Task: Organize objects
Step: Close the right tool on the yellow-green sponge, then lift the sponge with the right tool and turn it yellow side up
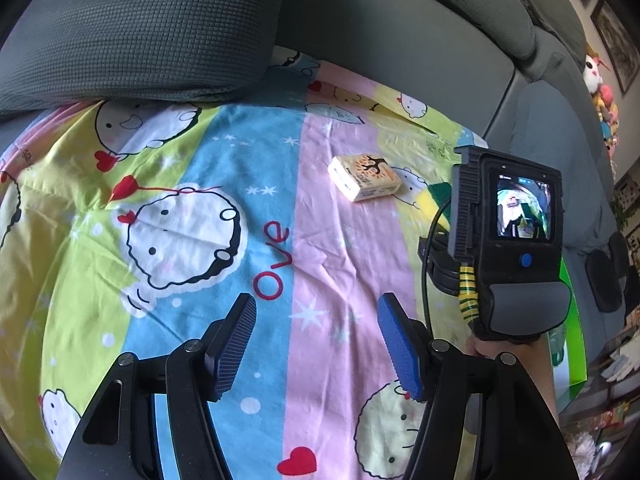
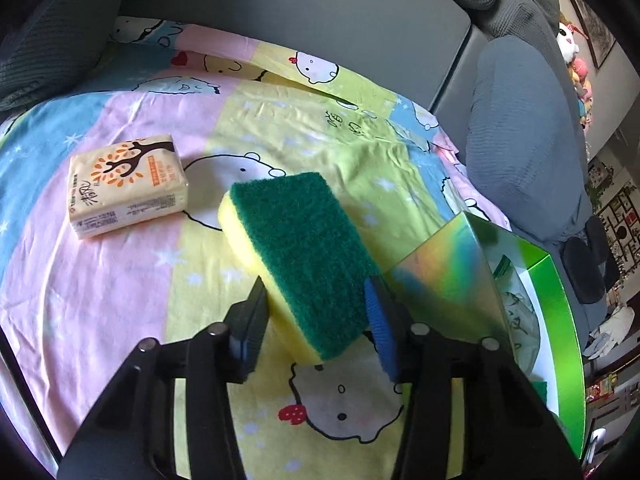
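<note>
One sponge [image 2: 298,256], one tissue pack [image 2: 126,186], one green box [image 2: 560,320] on the bedsheet [image 2: 120,320]. The right gripper [image 2: 316,336] is clamping its fingers on the sponge's near end, just left of the box. The left gripper [image 1: 318,344] is hovering with fingers apart, holding nothing, the pack lying farther off.

My right claw [image 2: 316,332] pinches the near end of a sponge [image 2: 298,260], green side up. A tissue pack [image 2: 126,184] lies ahead to my left on the cartoon sheet [image 2: 100,300]; a green box [image 2: 560,320] sits just right.
</note>
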The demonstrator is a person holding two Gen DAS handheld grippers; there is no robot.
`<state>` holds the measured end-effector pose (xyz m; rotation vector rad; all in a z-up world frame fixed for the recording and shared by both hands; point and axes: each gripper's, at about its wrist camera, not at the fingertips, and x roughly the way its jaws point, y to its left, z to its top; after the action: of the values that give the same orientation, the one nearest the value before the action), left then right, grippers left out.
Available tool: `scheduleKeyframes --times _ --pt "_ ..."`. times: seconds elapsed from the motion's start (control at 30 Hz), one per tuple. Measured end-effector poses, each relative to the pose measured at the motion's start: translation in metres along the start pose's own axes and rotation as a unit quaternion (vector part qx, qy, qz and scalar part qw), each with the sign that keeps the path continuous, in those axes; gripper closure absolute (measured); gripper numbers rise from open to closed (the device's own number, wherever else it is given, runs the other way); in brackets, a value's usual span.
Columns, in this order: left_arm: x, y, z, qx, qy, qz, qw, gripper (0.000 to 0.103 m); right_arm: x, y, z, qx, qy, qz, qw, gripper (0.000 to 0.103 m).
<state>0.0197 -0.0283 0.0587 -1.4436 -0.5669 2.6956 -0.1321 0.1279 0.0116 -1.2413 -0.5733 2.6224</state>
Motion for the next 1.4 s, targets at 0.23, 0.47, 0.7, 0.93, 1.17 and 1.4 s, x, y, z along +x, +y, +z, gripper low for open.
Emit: scheduleKeyframes --times 0.23,0.47,0.7,0.93,1.17,1.4 --pt "-0.001 0.003 0.001 -0.007 -0.003 -0.001 1.0000 0.039 -0.014 -0.033 -0.002 0.086 0.030 0.095 0.991 0.070" --pt "-0.003 0.006 0.000 -0.015 -0.004 -0.003 0.9999 0.039 -0.040 -0.032 -0.016 0.115 0.054 0.204 0.971 0.075" --pt "-0.003 0.014 0.002 -0.030 -0.006 0.002 0.9995 0.039 -0.058 -0.012 -0.032 0.125 0.107 0.349 0.923 0.077" --pt "-0.001 0.021 0.002 -0.045 0.001 0.001 0.9990 0.039 -0.075 -0.011 -0.030 0.132 0.111 0.407 0.897 0.054" --pt "0.009 0.017 0.006 -0.053 0.009 -0.020 0.9984 0.039 -0.071 -0.057 -0.020 0.194 0.048 0.386 0.901 0.038" --pt "0.029 0.000 0.014 -0.051 0.031 -0.060 0.9964 0.039 -0.053 -0.070 -0.019 0.249 0.065 0.399 0.880 0.038"
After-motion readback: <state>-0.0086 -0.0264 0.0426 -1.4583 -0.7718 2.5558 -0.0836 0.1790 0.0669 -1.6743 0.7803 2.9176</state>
